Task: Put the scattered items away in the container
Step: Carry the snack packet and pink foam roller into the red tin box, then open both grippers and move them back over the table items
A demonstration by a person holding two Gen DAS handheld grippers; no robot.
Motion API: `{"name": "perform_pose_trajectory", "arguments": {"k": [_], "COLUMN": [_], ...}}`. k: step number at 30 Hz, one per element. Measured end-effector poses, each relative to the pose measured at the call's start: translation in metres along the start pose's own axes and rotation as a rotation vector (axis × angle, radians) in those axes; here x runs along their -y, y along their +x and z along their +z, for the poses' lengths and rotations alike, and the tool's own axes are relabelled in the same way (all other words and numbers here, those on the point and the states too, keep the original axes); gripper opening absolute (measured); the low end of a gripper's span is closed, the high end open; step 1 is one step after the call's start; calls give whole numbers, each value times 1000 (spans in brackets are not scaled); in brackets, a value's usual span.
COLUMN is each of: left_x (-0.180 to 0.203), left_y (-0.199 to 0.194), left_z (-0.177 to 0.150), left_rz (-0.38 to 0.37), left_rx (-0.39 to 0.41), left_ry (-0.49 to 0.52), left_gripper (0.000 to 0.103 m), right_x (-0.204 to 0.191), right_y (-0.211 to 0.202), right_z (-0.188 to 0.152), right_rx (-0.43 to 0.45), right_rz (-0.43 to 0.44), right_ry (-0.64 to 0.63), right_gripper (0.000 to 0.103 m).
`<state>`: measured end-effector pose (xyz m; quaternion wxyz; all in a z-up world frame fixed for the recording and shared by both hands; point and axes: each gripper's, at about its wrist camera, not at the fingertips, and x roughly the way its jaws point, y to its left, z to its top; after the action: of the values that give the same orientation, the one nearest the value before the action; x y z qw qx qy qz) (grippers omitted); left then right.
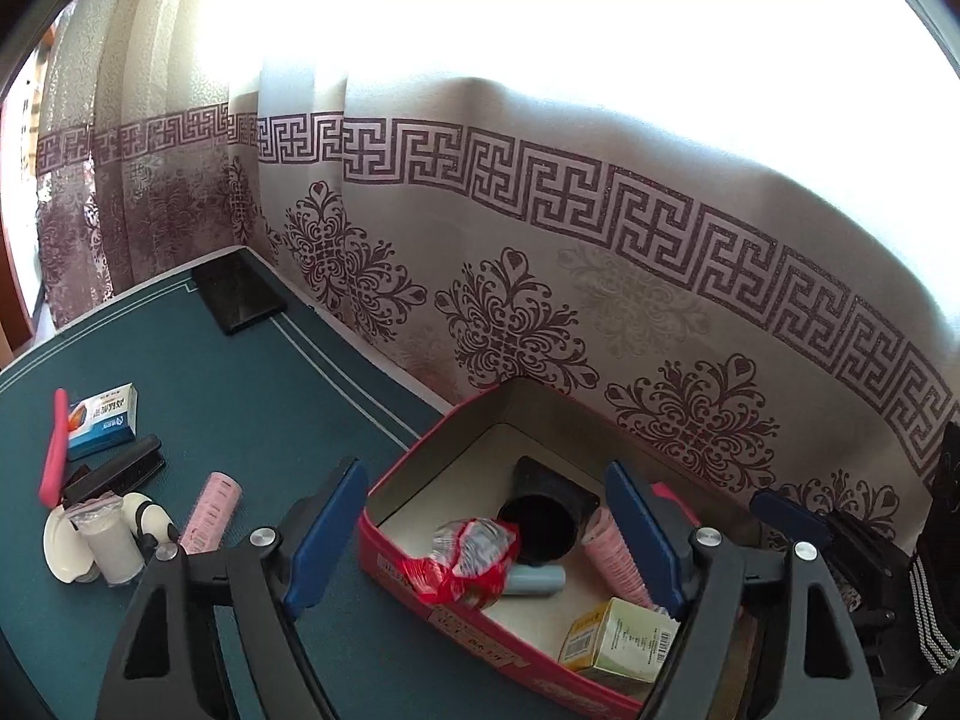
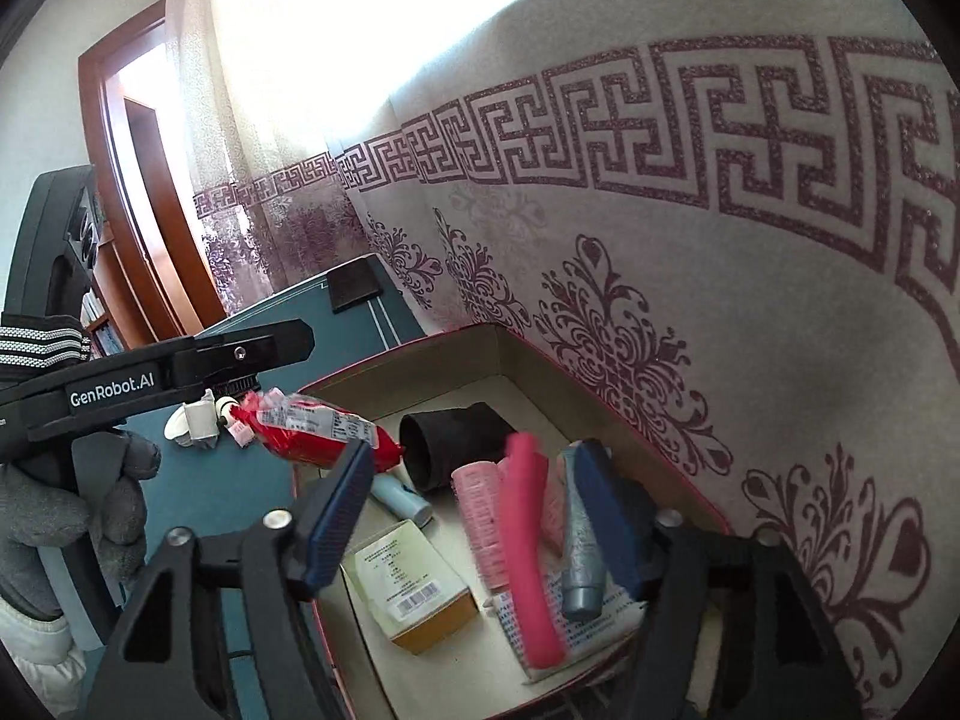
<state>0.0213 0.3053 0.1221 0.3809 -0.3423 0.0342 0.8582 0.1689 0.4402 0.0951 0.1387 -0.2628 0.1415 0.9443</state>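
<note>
Both tongs (image 1: 486, 531) (image 2: 480, 516) angled down over red box (image 1: 420, 468), jaws apart

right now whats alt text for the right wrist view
The right claw hangs open above a red box, a blurred pink stick between its fingers. Inside lie a pink roller, grey tube, black cup and carton; a red packet hovers over the box's rim.

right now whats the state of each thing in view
left gripper: open, nothing held
right gripper: open, nothing held
red box: lidless, partly filled
red packet: blurred, over the box's near wall
pink stick: blurred, tilted, over the box
black cup: on its side in the box
blue carton: on the table
pink roller: on the table
</note>
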Motion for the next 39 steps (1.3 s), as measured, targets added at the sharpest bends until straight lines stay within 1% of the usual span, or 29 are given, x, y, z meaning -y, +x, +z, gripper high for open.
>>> {"name": "perform_pose_trajectory", "arguments": {"k": [4,9,11,17,22,28,31,34,39], "left_x": [-16,-31,-39,-66,-100,-146,-159,-162,-162], "left_y": [-6,-18,-22,-40,-67,-93,-98,-99,-99], "left_z": [-6,-16,-22,-45,-67,-93,-102,-107,-113], "left_rz": [47,168,181,206,275,356,373,378,363], "left_rx": [5,32,25,16,33,49,50,49,39], "left_ry": [-32,-21,-29,-98,-167,-288,-319,-319,-308], "left_gripper": [83,83,83,84,84,84,84,84,84], "right_x": [0,-1,-4,-23,-39,-50,-52,-60,-73], "right_y": [0,-1,-1,-1,1,10,14,22,45], "right_z": [1,-1,-2,-5,-7,-5,1,5,11], "right_rx": [4,-7,-8,-17,-27,-48,-60,-73,-150], "right_rz": [6,19,24,47,64,57,59,44,4], "right_ry": [13,39,38,12,-8,-24,-21,-48,-113], "right_gripper": [77,79,79,80,81,81,81,81,81]}}
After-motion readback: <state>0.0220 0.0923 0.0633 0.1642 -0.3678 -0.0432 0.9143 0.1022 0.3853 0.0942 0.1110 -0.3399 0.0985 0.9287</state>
